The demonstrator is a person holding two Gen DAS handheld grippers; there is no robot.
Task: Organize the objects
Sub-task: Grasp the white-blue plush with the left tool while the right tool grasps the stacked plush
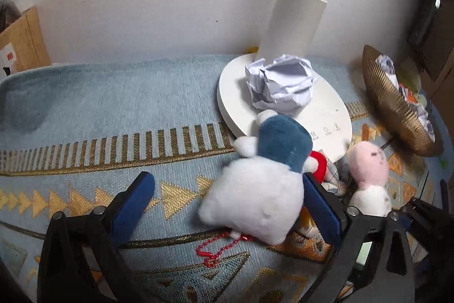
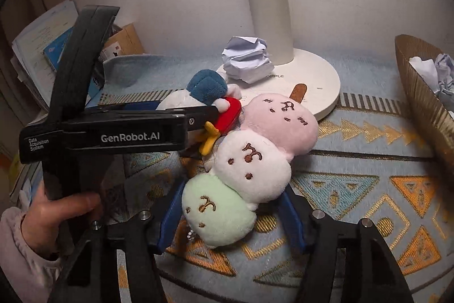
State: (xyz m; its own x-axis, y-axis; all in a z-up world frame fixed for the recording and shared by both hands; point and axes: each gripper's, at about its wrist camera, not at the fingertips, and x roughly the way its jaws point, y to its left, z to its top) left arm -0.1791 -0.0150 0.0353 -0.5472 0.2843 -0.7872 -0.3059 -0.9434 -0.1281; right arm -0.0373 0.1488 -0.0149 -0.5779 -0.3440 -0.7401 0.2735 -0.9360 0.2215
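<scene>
A white duck plush [image 1: 255, 195] with a blue hat [image 2: 207, 87] and a red bead chain [image 1: 215, 249] lies on the patterned blue cloth [image 1: 113, 104]. It sits between the fingers of my open left gripper [image 1: 227, 181], leaning on the right-hand pad. Beside it is a three-ball plush skewer [image 2: 252, 161] in pink, white and green. My right gripper [image 2: 231, 215] is closed around its green and white balls. A crumpled paper ball [image 1: 281, 84] rests on the white lamp base [image 1: 326, 115].
A gold ribbed basket [image 2: 420, 87] holding crumpled papers stands at the right. The lamp column [image 2: 269, 19] rises by the wall. A cardboard box [image 1: 22, 41] and stacked papers [image 2: 42, 41] are at the left. A hand [image 2: 56, 212] holds the left gripper's handle.
</scene>
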